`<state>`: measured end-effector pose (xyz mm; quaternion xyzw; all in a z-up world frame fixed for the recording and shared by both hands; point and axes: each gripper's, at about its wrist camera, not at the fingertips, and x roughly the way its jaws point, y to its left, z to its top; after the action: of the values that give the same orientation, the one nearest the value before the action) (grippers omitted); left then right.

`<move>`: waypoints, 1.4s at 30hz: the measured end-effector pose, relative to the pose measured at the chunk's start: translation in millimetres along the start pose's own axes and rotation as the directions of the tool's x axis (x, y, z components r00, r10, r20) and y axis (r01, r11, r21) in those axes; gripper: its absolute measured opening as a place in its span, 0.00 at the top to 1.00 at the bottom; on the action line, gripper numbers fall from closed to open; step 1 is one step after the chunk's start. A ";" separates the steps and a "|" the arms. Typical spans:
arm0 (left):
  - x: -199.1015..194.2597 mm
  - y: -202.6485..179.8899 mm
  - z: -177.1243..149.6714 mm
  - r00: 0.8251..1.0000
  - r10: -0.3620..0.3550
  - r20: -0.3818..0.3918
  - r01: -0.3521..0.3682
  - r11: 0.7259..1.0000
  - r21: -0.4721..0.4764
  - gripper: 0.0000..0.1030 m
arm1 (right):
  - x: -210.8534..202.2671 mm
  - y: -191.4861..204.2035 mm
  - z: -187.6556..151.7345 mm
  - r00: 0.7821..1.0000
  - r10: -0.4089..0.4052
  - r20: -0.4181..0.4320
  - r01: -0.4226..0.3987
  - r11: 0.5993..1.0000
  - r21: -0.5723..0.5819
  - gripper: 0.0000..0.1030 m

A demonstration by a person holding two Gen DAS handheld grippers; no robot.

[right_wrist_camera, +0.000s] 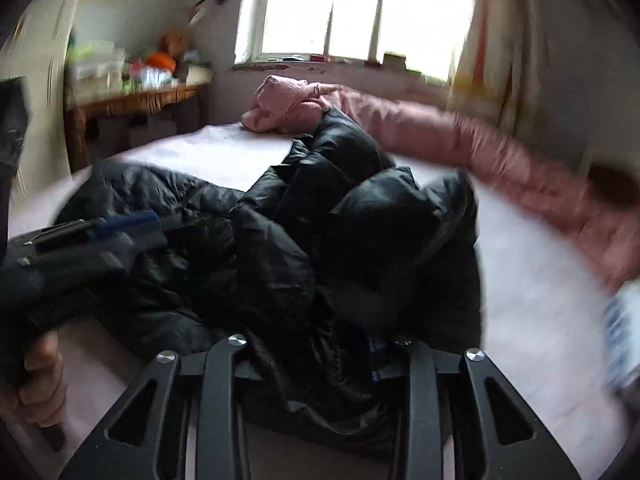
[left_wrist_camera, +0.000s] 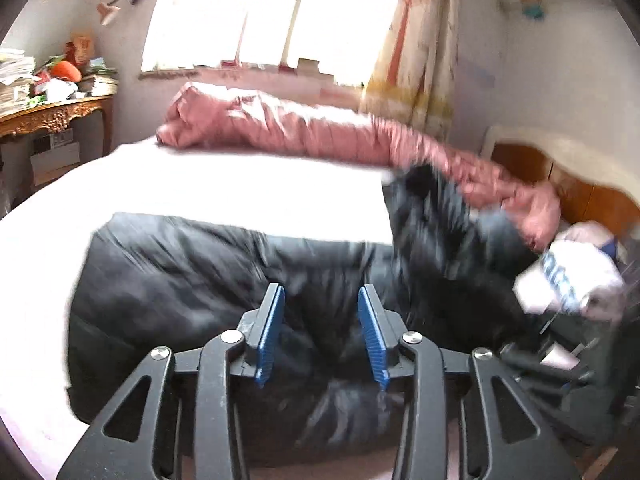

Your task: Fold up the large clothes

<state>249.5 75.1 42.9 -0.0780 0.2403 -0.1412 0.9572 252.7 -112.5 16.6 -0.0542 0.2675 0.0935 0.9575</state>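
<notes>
A large black puffer jacket (left_wrist_camera: 192, 280) lies on a bed with a white sheet (left_wrist_camera: 200, 184). My left gripper (left_wrist_camera: 321, 312) is open and empty, its blue pads (left_wrist_camera: 272, 332) spread just above the jacket. In the right wrist view the jacket (right_wrist_camera: 360, 208) is bunched up and lifted. My right gripper (right_wrist_camera: 320, 360) is shut on a fold of it, and the fabric hides the fingertips. The left gripper (right_wrist_camera: 120, 224) shows at the left of that view, held by a hand. The right gripper (left_wrist_camera: 560, 360) shows blurred at the right of the left wrist view.
A pink puffer jacket (left_wrist_camera: 304, 128) lies along the far side of the bed, also in the right wrist view (right_wrist_camera: 460, 140). A cluttered wooden table (left_wrist_camera: 52, 112) stands at the left wall. A window (left_wrist_camera: 272, 12) and curtain (left_wrist_camera: 416, 48) are behind. A white-and-blue object (left_wrist_camera: 568, 280) is at the right.
</notes>
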 end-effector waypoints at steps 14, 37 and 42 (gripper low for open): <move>-17.3 -85.2 50.9 0.974 -0.216 -0.073 0.221 0.972 0.084 0.38 | -5.2 -59.2 -31.8 0.928 0.356 0.107 -0.372 0.892 0.257 0.44; 74.5 -68.4 26.5 0.940 -0.046 -0.338 0.032 0.998 -0.048 0.94 | -50.9 -108.5 -45.2 0.939 0.243 0.245 -0.325 0.863 0.387 0.38; 84.6 -46.9 21.1 0.930 -0.091 -0.356 0.044 0.989 -0.139 0.94 | -50.6 -125.3 -34.3 0.975 0.054 0.214 -0.145 0.886 0.441 0.22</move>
<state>320.2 6.3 34.4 -0.1203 0.4182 -0.1703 0.8841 219.1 -247.8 20.6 0.1941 0.1891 0.0826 0.9590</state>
